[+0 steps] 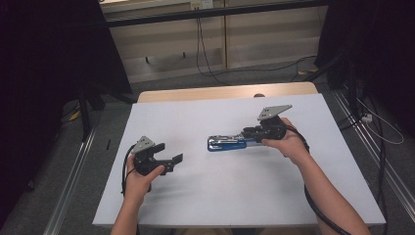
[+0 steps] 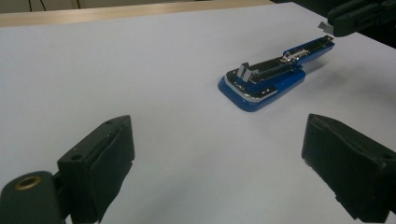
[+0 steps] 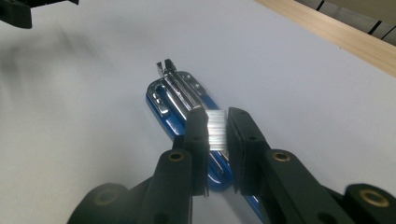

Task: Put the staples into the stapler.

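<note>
A blue stapler (image 3: 187, 112) lies opened on the white surface (image 1: 195, 196). The right gripper (image 3: 217, 128) hangs above it, jaws pinching what looks like a strip of staples (image 3: 216, 129). The left gripper (image 2: 217, 158) rests apart, jaws spread.

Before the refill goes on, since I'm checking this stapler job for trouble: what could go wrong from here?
1. The right tool pinches a strip of staples by its sides; squeezed or tilted, the strip might snap or slip out.
2. The open blue stapler lies loose on the table while the left tool, jaws open, stays apart from it, so pressing staples in may push it away.
</note>
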Demonstrator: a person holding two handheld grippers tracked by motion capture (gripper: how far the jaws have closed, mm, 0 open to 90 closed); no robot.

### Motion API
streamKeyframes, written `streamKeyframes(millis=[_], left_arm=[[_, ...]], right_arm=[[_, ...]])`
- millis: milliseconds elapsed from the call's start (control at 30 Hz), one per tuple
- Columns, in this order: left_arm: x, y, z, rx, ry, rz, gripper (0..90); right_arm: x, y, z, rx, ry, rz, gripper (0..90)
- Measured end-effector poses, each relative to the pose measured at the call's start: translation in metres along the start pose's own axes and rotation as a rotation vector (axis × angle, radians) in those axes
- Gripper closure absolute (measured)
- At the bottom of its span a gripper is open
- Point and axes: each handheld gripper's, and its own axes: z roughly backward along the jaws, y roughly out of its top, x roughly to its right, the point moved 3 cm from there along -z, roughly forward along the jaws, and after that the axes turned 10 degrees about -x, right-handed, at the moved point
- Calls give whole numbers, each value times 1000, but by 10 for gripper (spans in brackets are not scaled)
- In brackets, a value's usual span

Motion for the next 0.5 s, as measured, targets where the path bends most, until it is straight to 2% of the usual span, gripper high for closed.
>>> streamKeyframes(millis=[500], left_arm=[[2,0,0,-1,-5,-5,95]], right_arm=[[0,13,-12,1,40,35,791]])
